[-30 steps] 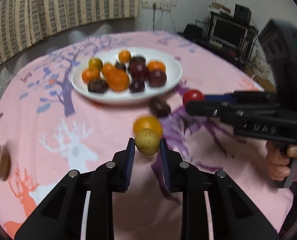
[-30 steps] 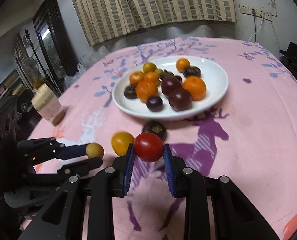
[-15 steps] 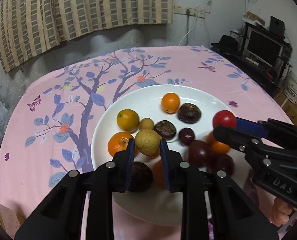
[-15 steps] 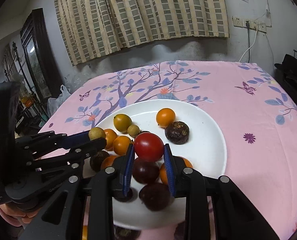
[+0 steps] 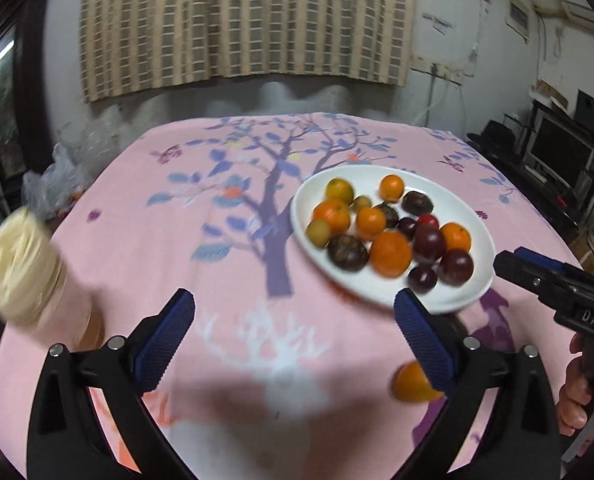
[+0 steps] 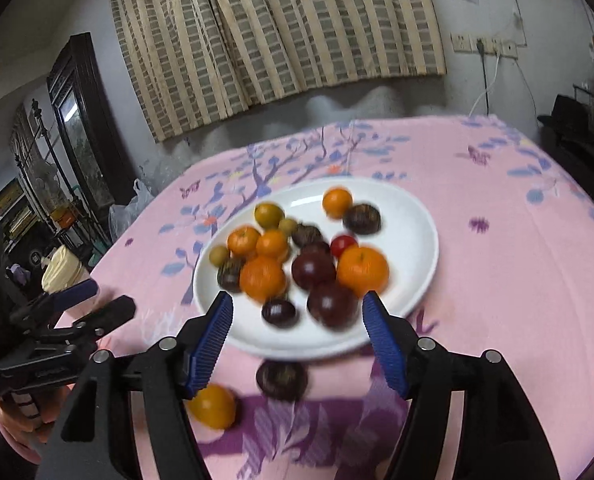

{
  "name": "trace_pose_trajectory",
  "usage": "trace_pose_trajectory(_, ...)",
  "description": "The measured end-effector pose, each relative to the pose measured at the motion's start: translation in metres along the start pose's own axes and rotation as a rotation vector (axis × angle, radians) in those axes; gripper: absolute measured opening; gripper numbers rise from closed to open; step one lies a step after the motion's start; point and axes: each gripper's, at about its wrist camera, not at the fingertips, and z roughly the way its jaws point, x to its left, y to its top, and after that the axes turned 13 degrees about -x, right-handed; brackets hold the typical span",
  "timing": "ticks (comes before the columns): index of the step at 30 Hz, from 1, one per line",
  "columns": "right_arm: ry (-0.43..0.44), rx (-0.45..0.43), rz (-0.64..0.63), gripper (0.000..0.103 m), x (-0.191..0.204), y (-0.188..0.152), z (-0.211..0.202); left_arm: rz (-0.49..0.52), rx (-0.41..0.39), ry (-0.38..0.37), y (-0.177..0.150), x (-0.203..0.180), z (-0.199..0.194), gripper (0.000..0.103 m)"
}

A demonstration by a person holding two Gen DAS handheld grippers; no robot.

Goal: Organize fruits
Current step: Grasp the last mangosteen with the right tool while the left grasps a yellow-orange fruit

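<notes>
A white plate (image 6: 409, 216) on the pink cloth holds several oranges, dark plums and small fruits. Among them lie a red tomato (image 6: 343, 243) and a yellow-green fruit (image 6: 219, 255). My right gripper (image 6: 297, 304) hangs over the plate's near rim; its jaws are opening and grip nothing. My left gripper (image 5: 293, 308) is over bare cloth left of the plate (image 5: 469, 208), its jaws opening wide and empty. An orange-yellow fruit (image 6: 213, 406) and a dark fruit (image 6: 281, 378) lie on the cloth in front of the plate.
A cream-lidded jar (image 5: 21, 272) stands on the table's left edge, close to my left gripper. A person's hand (image 5: 577, 400) holds the right gripper (image 5: 513, 264) at the right. Shelves and a monitor (image 5: 557, 152) stand beyond the table.
Both grippers carried a fruit over the plate, let go and drew back. The yellow-green fruit and the red tomato now lie on the plate. My left gripper swung left.
</notes>
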Motion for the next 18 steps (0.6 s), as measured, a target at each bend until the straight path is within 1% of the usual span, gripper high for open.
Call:
trace_pose_trajectory(3, -0.01, 0.041, -0.052, 0.068, 0.009, -0.021, 0.001, 0.01, 0.047, 0.007, -0.026, 0.008, -0.009, 0.098)
trace_pose_trajectory(5, -0.003, 0.076, -0.053, 0.068, 0.01, -0.03, 0.005, 0.012, 0.081, 0.007, -0.035, 0.009, -0.012, 0.098)
trace_pose_trajectory(8, -0.001, 0.114, -0.075, 0.068, 0.014, -0.04, 0.009, 0.01, 0.078, -0.005, -0.038, 0.008, -0.016, 0.098)
trace_pose_trajectory(11, -0.011, 0.138, -0.103, 0.068, 0.017, -0.049, 0.012, 0.044, 0.068, 0.002, -0.041, 0.002, -0.018, 0.098)
trace_pose_trajectory(14, -0.015, 0.153, -0.115, 0.068, 0.02, -0.052, 0.015, 0.078, 0.066, 0.012, -0.044, -0.004, -0.018, 0.098)
trace_pose_trajectory(18, -0.018, 0.165, -0.117, 0.068, 0.02, -0.052, 0.018, 0.073, 0.075, -0.003, -0.044, -0.005, -0.018, 0.098)
